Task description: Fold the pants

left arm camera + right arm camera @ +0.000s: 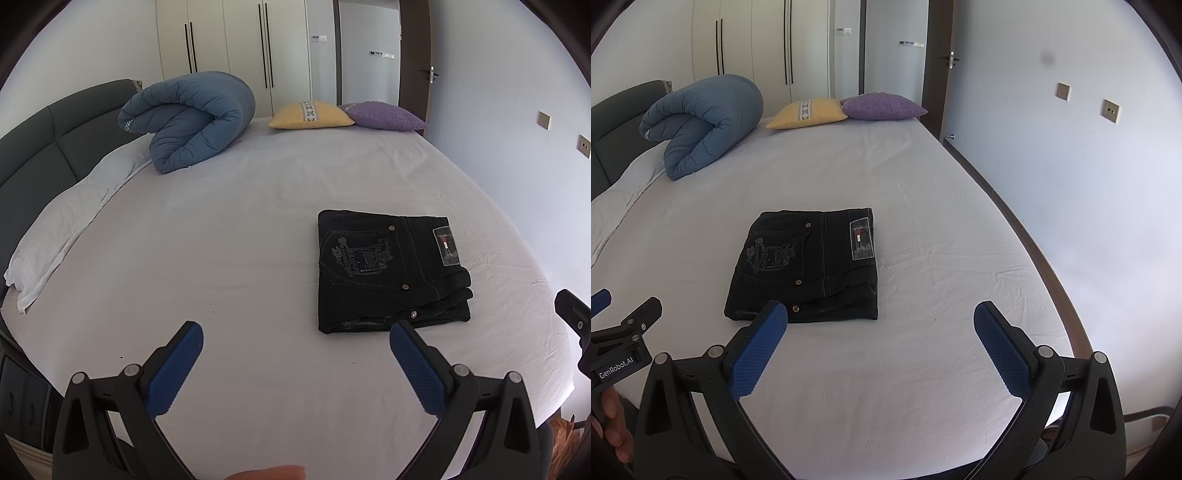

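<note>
You have bare white bedsheet (923, 369) on all sides of the folded black denim pants (809, 266). At the far side, the rolled blue quilted duvet (188, 122), yellow cushion (310, 116) and purple cushion (384, 116) block passage.

White sheet (258, 229) spreading under and beyond jaws. Far ahead – rolled blue duvet (192, 118) sitting left of jaw line, yellow cushion (310, 115) touching purple cushion (384, 116) – white wardrobe (229, 48) standing behind.
</note>
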Motion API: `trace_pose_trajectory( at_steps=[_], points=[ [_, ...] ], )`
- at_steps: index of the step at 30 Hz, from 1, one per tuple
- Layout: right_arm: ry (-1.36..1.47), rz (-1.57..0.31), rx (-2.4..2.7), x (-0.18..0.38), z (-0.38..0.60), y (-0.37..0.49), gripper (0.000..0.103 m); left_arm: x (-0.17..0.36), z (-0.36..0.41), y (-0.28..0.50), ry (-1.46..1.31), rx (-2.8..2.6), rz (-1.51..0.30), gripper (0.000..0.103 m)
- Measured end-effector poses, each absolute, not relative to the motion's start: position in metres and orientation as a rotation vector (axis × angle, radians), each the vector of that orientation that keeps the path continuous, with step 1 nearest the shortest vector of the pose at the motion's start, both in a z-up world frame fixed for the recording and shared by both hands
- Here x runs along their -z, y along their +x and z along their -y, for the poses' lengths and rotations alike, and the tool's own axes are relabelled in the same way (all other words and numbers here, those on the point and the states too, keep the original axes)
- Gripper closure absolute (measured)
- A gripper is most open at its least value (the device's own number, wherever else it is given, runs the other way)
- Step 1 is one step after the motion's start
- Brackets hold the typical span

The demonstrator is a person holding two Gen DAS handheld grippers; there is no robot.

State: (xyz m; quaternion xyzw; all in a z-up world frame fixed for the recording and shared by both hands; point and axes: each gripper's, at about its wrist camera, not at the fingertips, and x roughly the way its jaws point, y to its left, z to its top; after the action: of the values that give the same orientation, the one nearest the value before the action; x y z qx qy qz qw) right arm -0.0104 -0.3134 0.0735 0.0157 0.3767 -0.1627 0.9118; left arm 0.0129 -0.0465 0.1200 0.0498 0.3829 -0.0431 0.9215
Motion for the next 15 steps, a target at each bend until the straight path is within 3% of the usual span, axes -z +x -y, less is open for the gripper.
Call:
trace_pose_trajectory(
  at_steps=[15],
  points=[
    [0.034, -0.779, 0.338, -0.0725, 0.3129, -0.0106, 0.000, -0.1213, 0.0506, 0.0101, 0.107, 0.094, -0.787, 0.000]
  ],
)
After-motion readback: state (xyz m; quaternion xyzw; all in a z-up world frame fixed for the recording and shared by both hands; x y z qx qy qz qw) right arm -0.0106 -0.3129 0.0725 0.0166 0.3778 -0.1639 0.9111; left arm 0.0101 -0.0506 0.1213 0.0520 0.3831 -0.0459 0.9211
